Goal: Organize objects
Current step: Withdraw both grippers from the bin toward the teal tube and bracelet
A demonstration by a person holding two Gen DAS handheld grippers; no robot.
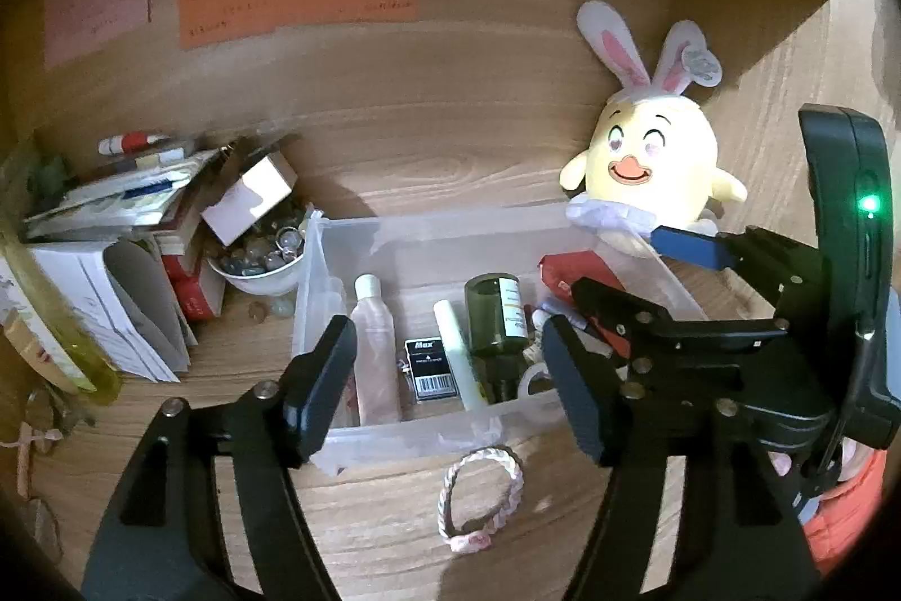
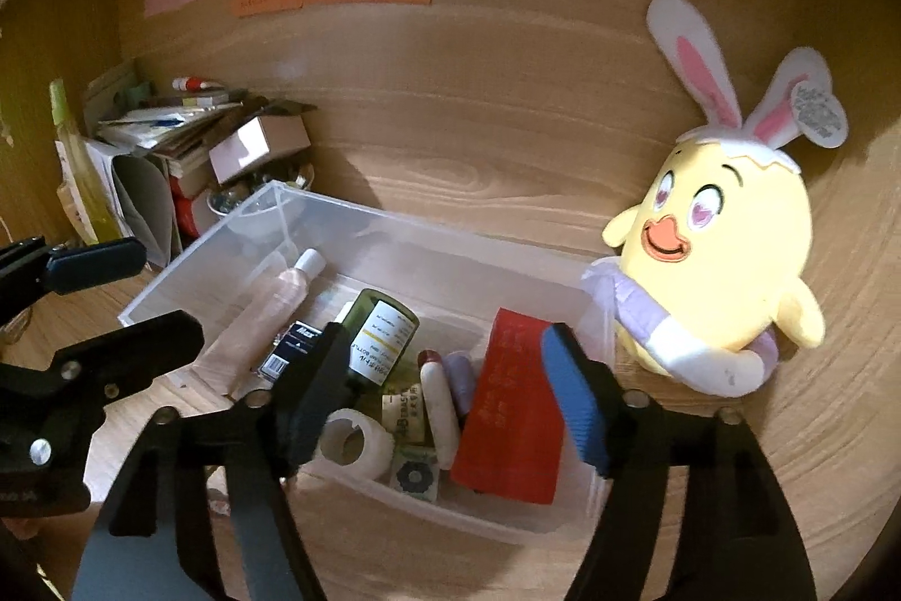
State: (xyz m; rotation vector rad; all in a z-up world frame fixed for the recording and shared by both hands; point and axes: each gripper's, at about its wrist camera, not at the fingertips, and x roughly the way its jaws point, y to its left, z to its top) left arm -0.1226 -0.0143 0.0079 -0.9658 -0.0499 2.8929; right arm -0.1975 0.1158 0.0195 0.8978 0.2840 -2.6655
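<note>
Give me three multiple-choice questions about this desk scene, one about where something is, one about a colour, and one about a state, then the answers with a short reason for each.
1. Where does the braided bracelet lie?
A. inside the clear bin
B. on the desk in front of the bin
C. on the plush chick

2. What colour is the flat packet at the right end of the bin?
A. red
B. green
C. white

3. How does the left gripper stand?
A. shut on the bracelet
B. shut on a bottle
C. open, holding nothing

Answers:
1 B, the left wrist view shows it on bare wood just outside the near wall.
2 A, the right wrist view shows it plainly red.
3 C, its jaws are spread wide with only the bin visible between them.
</note>
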